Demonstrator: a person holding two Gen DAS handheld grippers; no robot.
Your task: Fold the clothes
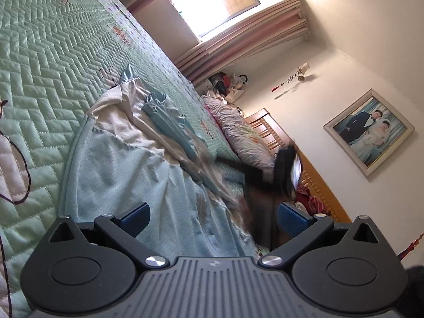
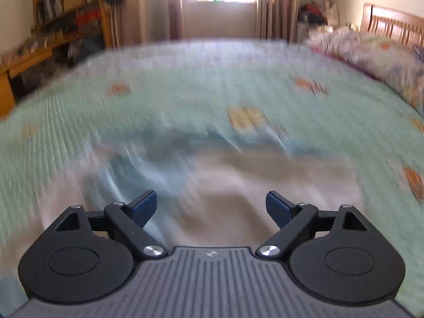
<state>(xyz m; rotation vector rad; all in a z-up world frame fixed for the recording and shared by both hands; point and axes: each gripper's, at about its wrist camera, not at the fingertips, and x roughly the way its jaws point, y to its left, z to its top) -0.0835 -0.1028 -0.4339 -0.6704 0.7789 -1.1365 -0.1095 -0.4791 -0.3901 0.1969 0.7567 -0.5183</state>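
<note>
A green quilted bed [image 1: 53, 61] fills the curtained room. Crumpled blue-and-white clothes [image 1: 127, 159] lie at twelve o'clock of both wide-open, empty grippers, left [image 1: 212, 218] and right [image 2: 211, 208].

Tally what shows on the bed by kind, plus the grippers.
Garments, light blue and white, crumpled: 1
Pillows: 1
Quilted green bedspreads: 1
Grippers, both open: 2, left gripper and right gripper
Total: 5

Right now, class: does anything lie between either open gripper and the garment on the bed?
Nothing visible does. The left gripper and right gripper both stand open above the crumpled light-blue and white garment, which lies on the green quilt. The right view is blurred.
</note>
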